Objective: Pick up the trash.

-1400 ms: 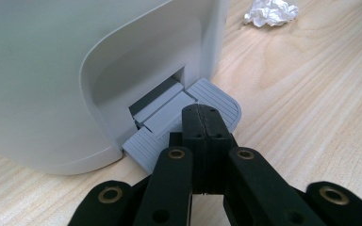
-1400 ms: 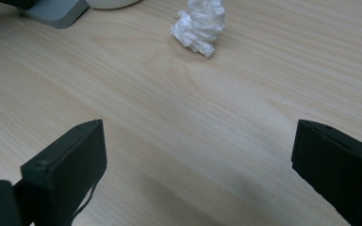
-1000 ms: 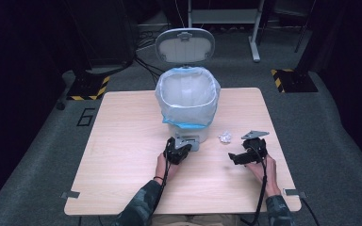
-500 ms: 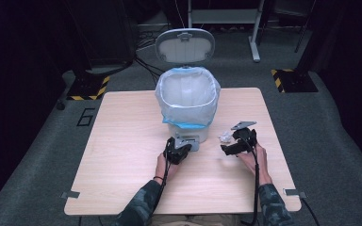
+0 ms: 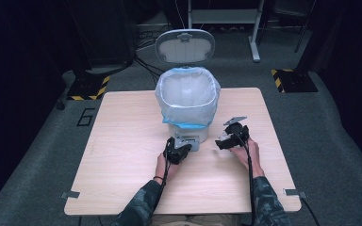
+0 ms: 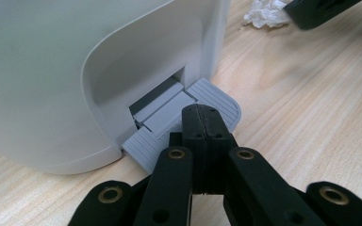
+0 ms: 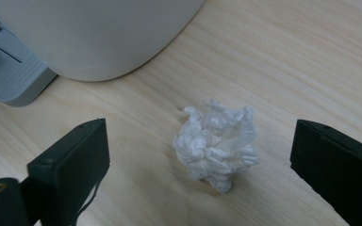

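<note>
A white pedal bin (image 5: 187, 101) stands mid-table with its lid (image 5: 185, 45) raised and a clear, blue-edged bag in it. My left gripper (image 5: 181, 146) is shut, and its tips (image 6: 206, 117) rest on the bin's grey pedal (image 6: 217, 96). A crumpled white tissue (image 7: 215, 143) lies on the wood just right of the bin's base. My right gripper (image 7: 202, 155) straddles it, open. Its jaws have just been closing a little, and the tissue sits between them with a gap on each side. In the high view the right gripper (image 5: 222, 142) is low beside the bin.
The wooden table (image 5: 122, 141) has bare wood to the left and in front of the hands. The bin's wall (image 7: 103, 33) and pedal (image 7: 9, 70) are close on the right gripper's left. Dark floor and equipment stands surround the table.
My right gripper has moved left and forward, toward the bin, and now stands around the tissue. The left gripper has stayed on the pedal, with the lid still up.
</note>
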`<act>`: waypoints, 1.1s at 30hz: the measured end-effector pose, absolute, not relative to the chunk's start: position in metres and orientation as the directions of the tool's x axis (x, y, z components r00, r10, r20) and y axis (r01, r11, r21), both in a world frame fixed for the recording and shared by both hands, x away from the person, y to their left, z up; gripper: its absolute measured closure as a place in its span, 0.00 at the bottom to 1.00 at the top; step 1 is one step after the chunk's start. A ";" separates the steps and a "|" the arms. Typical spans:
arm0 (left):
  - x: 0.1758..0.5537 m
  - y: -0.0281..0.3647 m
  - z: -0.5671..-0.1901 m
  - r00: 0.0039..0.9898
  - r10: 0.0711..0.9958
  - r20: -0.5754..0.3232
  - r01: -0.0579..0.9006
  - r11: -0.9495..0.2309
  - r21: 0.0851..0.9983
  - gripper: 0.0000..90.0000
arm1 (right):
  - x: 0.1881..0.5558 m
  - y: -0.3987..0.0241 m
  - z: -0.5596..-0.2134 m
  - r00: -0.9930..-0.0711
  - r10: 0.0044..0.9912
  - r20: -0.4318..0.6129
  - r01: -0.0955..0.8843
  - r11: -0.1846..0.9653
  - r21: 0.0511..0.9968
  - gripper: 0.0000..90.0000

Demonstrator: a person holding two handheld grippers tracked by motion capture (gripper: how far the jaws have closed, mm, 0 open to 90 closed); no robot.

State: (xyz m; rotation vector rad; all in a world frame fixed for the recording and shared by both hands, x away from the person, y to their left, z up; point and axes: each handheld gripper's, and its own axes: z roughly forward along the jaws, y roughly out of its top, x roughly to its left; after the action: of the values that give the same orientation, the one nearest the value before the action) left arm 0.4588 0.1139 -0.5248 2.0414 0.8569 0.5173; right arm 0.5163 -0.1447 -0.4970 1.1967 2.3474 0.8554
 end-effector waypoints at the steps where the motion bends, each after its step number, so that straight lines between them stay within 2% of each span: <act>1: 0.459 0.114 -0.525 0.681 0.731 0.048 0.384 -0.412 0.827 1.00 | 0.519 -0.145 -0.501 -0.570 0.820 -0.055 0.597 0.459 0.657 0.12; 5: 0.459 0.114 -0.525 0.681 0.730 0.050 0.383 -0.414 0.826 1.00 | 0.521 -0.145 -0.505 -0.560 0.828 -0.038 0.613 0.445 0.653 0.16; 6: 0.459 0.114 -0.525 0.682 0.730 0.051 0.382 -0.414 0.826 1.00 | 0.522 -0.145 -0.507 -0.557 0.829 -0.041 0.613 0.444 0.654 0.24; 10: 0.459 0.114 -0.525 0.681 0.731 0.045 0.385 -0.410 0.827 1.00 | 0.522 -0.144 -0.510 -0.553 0.833 -0.033 0.621 0.438 0.650 0.40; 13: 0.459 0.114 -0.525 0.683 0.730 0.042 0.385 -0.408 0.828 1.00 | 0.522 -0.145 -0.510 -0.564 0.825 -0.040 0.611 0.449 0.652 0.46; 15: 0.459 0.114 -0.525 0.683 0.729 0.041 0.386 -0.407 0.828 1.00 | 0.521 -0.145 -0.510 -0.568 0.822 -0.030 0.610 0.445 0.656 0.56; 18: 0.459 0.114 -0.525 0.681 0.731 0.045 0.384 -0.410 0.827 1.00 | 0.521 -0.146 -0.510 -0.577 0.817 -0.003 0.612 0.435 0.660 0.65; 19: 0.459 0.114 -0.525 0.682 0.730 0.045 0.384 -0.409 0.828 1.00 | 0.521 -0.146 -0.510 -0.577 0.817 -0.003 0.612 0.435 0.660 0.65; 23: 0.459 0.114 -0.525 0.683 0.730 0.041 0.386 -0.407 0.828 1.00 | 0.520 -0.147 -0.510 -0.581 0.814 0.013 0.616 0.429 0.660 0.76; 33: 0.459 0.114 -0.525 0.683 0.729 0.038 0.387 -0.405 0.828 1.00 | 0.519 -0.148 -0.508 -0.580 0.814 0.029 0.626 0.422 0.656 0.83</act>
State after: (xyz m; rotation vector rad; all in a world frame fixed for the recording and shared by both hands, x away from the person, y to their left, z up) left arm 0.4594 0.1145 -0.5250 2.0354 0.8582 0.5053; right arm 0.5190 -0.1480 -0.5084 1.2472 2.3863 0.9136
